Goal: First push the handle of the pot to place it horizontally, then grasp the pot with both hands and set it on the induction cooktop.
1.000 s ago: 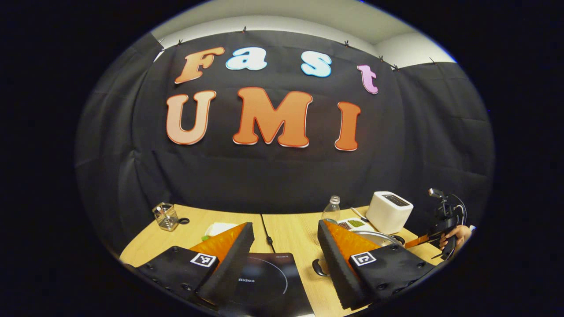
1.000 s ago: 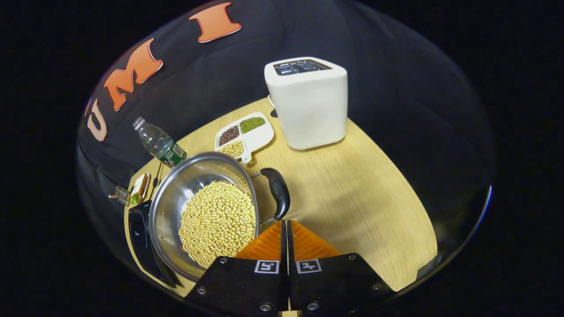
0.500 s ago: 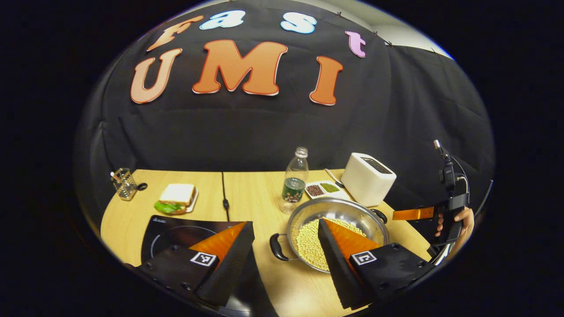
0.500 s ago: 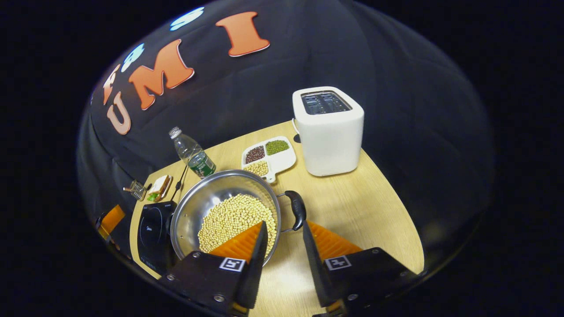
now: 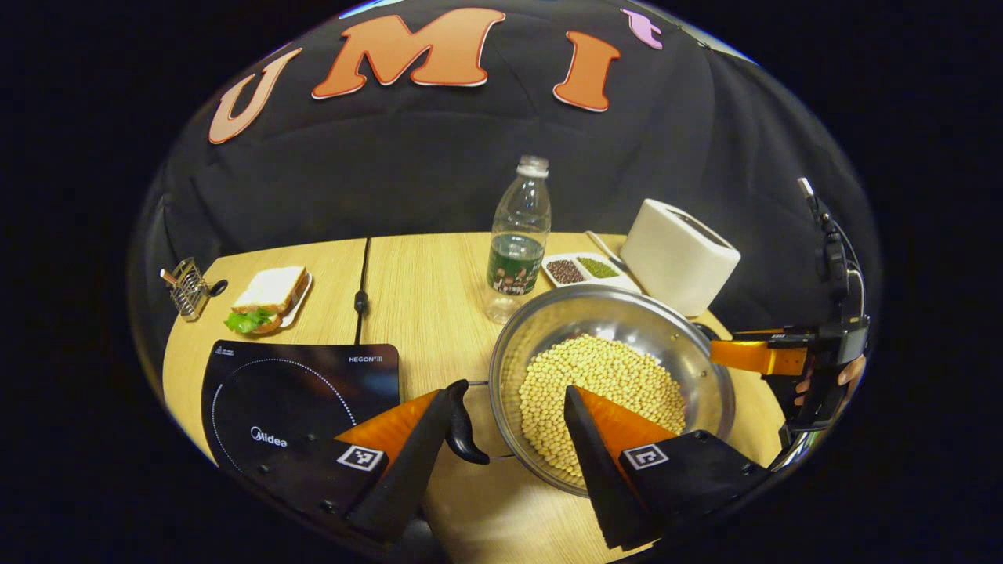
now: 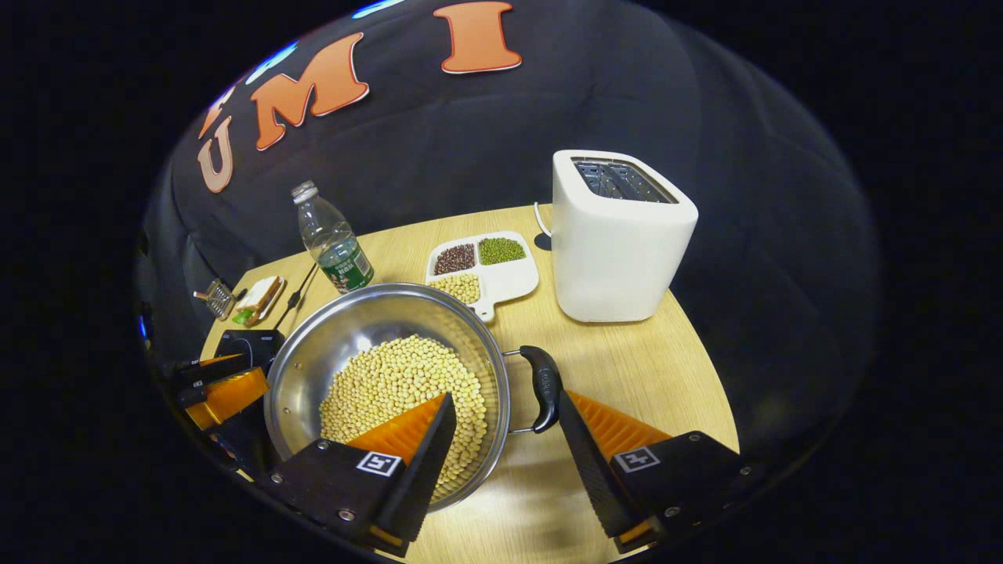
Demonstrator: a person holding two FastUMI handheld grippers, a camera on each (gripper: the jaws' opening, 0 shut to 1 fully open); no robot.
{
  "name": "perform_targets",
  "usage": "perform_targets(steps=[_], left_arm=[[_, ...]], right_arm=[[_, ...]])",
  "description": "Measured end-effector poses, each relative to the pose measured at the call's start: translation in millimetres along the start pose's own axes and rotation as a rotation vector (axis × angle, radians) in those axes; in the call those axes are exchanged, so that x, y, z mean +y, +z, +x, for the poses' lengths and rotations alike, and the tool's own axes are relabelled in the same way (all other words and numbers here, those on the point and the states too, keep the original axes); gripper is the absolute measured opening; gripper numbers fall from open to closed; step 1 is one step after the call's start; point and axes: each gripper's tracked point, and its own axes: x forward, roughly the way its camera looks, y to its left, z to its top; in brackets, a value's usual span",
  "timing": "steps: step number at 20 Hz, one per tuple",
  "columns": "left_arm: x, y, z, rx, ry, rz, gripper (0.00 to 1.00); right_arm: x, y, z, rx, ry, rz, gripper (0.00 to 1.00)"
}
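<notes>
the pot [image 5: 611, 376] sits on the wooden surface [image 5: 423, 266] just beside the induction cooktop [image 5: 298, 392], not yet on it. in the left gripper view the left tool [image 5: 505, 407] is spread wide, holding nothing, its fingers straddling the pot's near handle [image 5: 461, 423] and rim. in the right gripper view the right tool [image 6: 501, 419] is likewise wide open and empty, one finger over the beans inside the rim, the other just outside the pot's other handle [image 6: 544, 388].

the step in hand looks like the two-sided grasp. to do it well, each tool should settle so its fingers bracket the handle or the rim squarely, then close evenly on both sides before any lift; an early lift on one side would tip the pot. keep it level while carrying it across to the cooktop, and set it down inside the ring. whether both handles already lie flat is hard to judge from these angles.

the pot holds a heap of pale soybeans [image 6: 400, 384], filling the bottom, loose enough to slide or spill if tilted. a divided dish [image 6: 482, 270] behind it carries dark, green and pale beans in separate compartments. a plastic bottle [image 5: 517, 243] stands upright nearby, with what looks like little liquid left in it. the toaster [image 6: 619, 235] stands well apart from the pot.
</notes>
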Motion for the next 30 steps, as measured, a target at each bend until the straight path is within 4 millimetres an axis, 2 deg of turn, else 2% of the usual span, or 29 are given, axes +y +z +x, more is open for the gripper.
perform_targets(steps=[1, 3, 9, 14, 15, 18, 22, 25, 26, 30], left_arm=[[2, 5, 3, -0.024, 0.015, -0.004, 0.96], [-7, 9, 4, -0.039, 0.018, -0.019, 0.95], [-6, 5, 5, -0.076, 0.091, 0.004, 0.95], [4, -1, 0, -0.132, 0.168, 0.036, 0.94], [7, -2, 0, -0.134, 0.172, 0.034, 0.89], [18, -7, 3, -0.116, 0.189, 0.022, 0.89], [15, -22, 22, -0.054, 0.160, -0.011, 0.89], [13, -29, 40, -0.019, 0.156, -0.021, 0.89], [15, -29, 44, -0.020, 0.165, -0.015, 0.94], [14, -21, 56, -0.029, 0.157, -0.021, 0.92]], right_arm=[[-2, -3, 5, 0.009, -0.017, -0.012, 0.83], [-4, -12, 15, 0.029, -0.041, -0.055, 0.84], [-4, -6, 24, 0.012, -0.049, -0.062, 0.84], [-5, -5, 26, 0.001, -0.048, -0.073, 0.84], [-5, -4, 26, 0.000, -0.050, -0.079, 0.84], [-5, -6, 28, 0.000, -0.056, -0.090, 0.84], [-5, -6, 31, -0.002, -0.066, -0.103, 0.84], [-10, -15, 37, 0.036, -0.084, -0.088, 0.84], [-12, -15, 40, 0.038, -0.090, -0.091, 0.84], [-15, -15, 52, 0.032, -0.113, -0.124, 0.84]])
